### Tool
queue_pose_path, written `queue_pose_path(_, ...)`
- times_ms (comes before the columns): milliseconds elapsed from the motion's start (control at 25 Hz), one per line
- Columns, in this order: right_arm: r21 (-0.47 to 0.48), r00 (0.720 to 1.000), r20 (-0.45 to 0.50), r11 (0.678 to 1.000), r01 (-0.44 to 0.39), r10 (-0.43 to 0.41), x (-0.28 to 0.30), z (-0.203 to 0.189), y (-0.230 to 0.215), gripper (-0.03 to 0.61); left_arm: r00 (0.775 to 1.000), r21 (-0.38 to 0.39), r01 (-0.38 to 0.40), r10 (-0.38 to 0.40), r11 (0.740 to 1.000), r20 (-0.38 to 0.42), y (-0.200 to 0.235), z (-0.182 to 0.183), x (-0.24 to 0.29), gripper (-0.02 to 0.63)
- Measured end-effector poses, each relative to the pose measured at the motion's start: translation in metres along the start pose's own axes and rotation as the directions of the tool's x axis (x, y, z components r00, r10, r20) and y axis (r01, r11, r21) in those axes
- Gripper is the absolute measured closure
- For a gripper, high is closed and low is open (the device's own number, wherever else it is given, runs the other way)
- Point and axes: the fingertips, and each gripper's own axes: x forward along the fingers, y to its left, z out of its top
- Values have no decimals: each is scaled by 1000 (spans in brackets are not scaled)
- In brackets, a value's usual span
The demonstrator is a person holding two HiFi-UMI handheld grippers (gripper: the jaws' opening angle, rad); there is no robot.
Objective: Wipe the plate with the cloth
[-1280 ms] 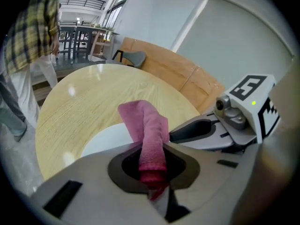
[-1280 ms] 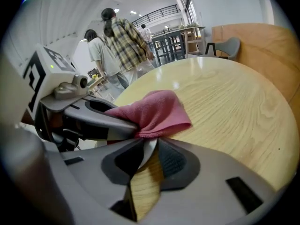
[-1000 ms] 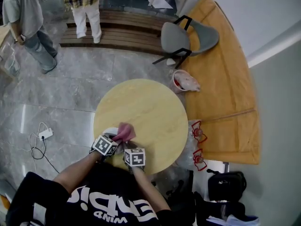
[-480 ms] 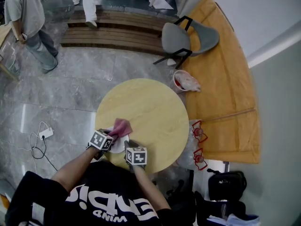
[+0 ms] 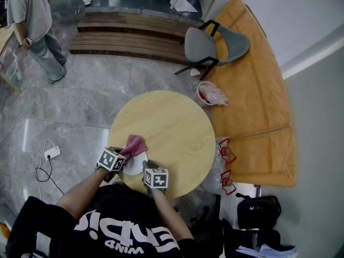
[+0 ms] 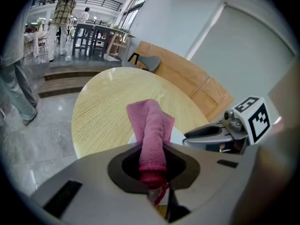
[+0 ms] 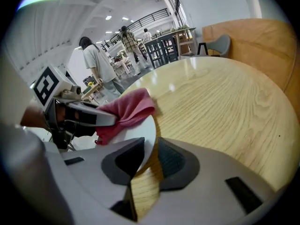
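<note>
A white plate rests near the front left edge of the round wooden table. My right gripper is shut on the plate's near rim; in the right gripper view the rim sits pinched between the jaws of the right gripper. My left gripper is shut on a pink cloth, which lies over the plate's far left part. In the left gripper view the cloth runs out of the left gripper onto the plate.
A grey chair and a bin stand beyond the table by a curved wooden bench. A person stands far left. A power strip with cable lies on the floor at the left, a black bag at the right.
My left gripper has slid left across the plate, dragging the pink cloth with it. The right gripper and plate have stayed put. A person at the top has walked out of view.
</note>
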Motion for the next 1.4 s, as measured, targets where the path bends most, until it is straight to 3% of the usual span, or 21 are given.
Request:
queue_pose_path(240, 9, 1000, 6, 1000, 1, -1, 1, 0, 1, 471, 1000, -9, 4, -3, 1000, 24, 8, 2, -11, 563)
queue_pose_path(560, 15, 1000, 22, 1000, 0, -1, -1, 0, 0, 471, 998, -95, 8, -3, 995, 58, 18, 3, -23, 563)
queue_pose_path(760, 39, 999, 34, 999, -1, 0, -1, 1, -1, 476, 997, 43, 19, -23, 999, 74, -1, 13, -36, 562)
queue_pose_path(920, 44, 999, 33, 999, 3, -4, -1, 1, -2, 476, 994, 91, 70, -77, 993, 79, -30, 20, -41, 563)
queue_pose_path(1160, 57, 999, 38, 998, 9, -11, -1, 1, -1, 476, 988, 186, 152, -155, 971, 3, -70, 9, -25, 563)
queue_pose_path(1400, 79, 999, 47, 997, 12, -16, -1, -1, -2, 476, 982, 116, 190, -188, 975, -27, -82, -7, -4, 563)
